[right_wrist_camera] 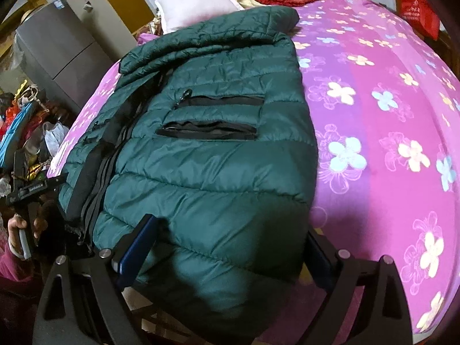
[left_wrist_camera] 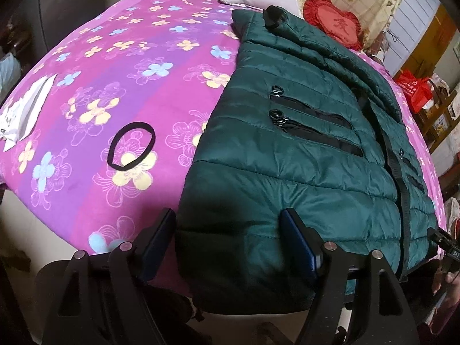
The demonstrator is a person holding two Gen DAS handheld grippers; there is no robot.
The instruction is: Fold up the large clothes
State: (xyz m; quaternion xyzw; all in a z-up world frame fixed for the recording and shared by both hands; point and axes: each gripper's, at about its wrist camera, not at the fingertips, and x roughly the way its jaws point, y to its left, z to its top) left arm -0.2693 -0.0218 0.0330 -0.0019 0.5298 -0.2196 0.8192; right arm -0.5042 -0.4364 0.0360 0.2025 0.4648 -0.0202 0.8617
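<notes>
Dark green quilted puffer jacket (left_wrist_camera: 302, 155) lies on the pink flowered bed cover (left_wrist_camera: 138, 86), sides seemingly folded in, while both tools, left tool (left_wrist_camera: 230, 235) and right tool (right_wrist_camera: 230, 244), stand apart around its hem, crosswise fold not yet done.

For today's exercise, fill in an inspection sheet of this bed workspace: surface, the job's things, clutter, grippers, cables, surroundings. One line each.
Surface: bedspread, pink-purple with flowers.
Job's things: green puffer jacket, partly folded, hem at the near bed edge.
Clutter: black hair band lying apart from the jacket; white papers at the bed's edge.
Grippers: left gripper and right gripper both open, fingers straddling the jacket hem.
Cables: nothing seen.
Surroundings: white pillow, red heart cushion, red bag.
</notes>
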